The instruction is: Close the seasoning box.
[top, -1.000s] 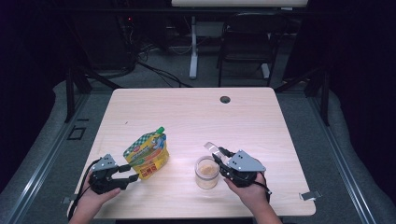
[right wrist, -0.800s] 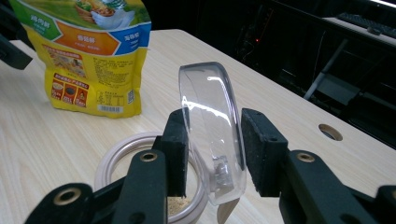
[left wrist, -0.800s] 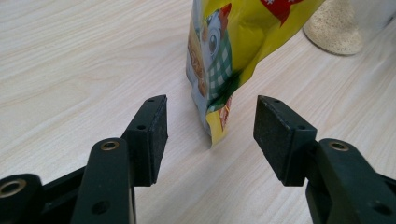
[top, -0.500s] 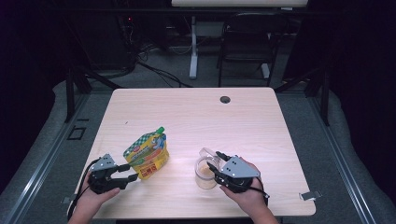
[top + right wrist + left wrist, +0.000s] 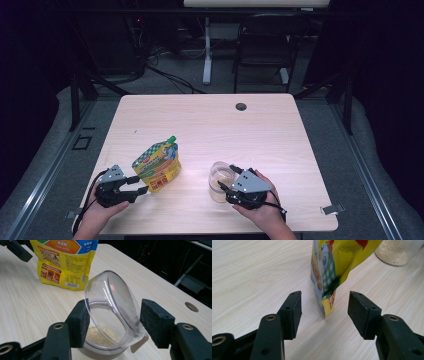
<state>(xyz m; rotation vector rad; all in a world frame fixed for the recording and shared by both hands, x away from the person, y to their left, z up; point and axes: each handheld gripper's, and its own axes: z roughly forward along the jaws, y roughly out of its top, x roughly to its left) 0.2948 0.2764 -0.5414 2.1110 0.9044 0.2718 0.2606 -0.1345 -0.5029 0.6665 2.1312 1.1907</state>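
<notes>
My left gripper lies low at the table's seven o'clock, aimed toward three, jaws spread with the pouch's bottom corner between them, untouched. The pouch stands upright, long axis vertical, green cap leaning toward one o'clock. My right gripper, at five o'clock, points toward nine, jaws spread around the clear jar, whose hinged lid stands tilted open; I cannot tell whether the pads touch it.

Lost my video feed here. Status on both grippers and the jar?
Left gripper open, jaws astride the pouch edge, not touching. Right gripper open around the jar; its hinged lid is up. Nothing in the way.
</notes>
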